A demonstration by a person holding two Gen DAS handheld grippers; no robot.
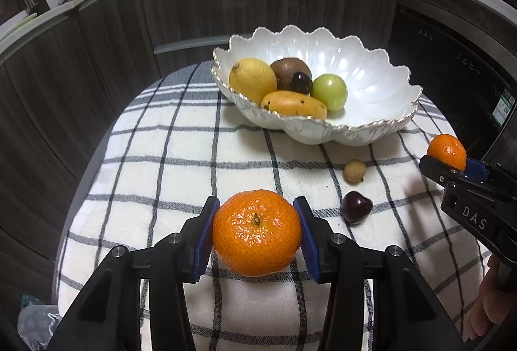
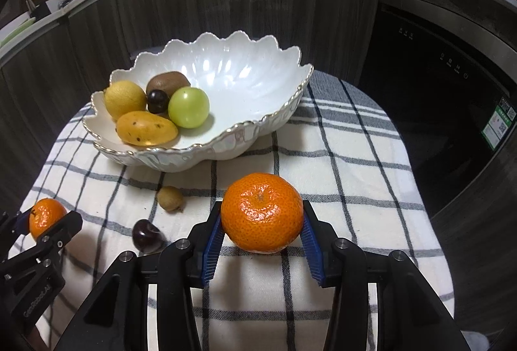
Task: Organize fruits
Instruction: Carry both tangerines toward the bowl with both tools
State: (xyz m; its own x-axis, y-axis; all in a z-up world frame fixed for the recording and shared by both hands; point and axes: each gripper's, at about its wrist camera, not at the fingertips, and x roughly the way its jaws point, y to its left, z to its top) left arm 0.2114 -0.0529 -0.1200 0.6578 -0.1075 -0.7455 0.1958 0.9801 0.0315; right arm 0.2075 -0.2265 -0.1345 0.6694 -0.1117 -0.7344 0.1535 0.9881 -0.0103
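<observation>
A white scalloped bowl (image 1: 371, 83) (image 2: 245, 73) at the back of the checked cloth holds a lemon, a kiwi, a dark cherry, a green fruit and a small mango. My left gripper (image 1: 257, 231) is shut on a mandarin (image 1: 257, 231), just above the cloth. My right gripper (image 2: 262, 218) is shut on a second mandarin (image 2: 262, 212), which also shows in the left wrist view (image 1: 447, 150). A longan (image 1: 354, 170) (image 2: 169, 198) and a dark cherry (image 1: 356, 207) (image 2: 146, 236) lie loose on the cloth between the grippers.
The checked cloth (image 1: 181, 157) covers a small table that drops off on all sides. Dark wood cabinets (image 1: 226, 2) stand behind. A black appliance front (image 2: 446, 99) is at the right. A person's hand (image 1: 494, 302) shows at the right edge.
</observation>
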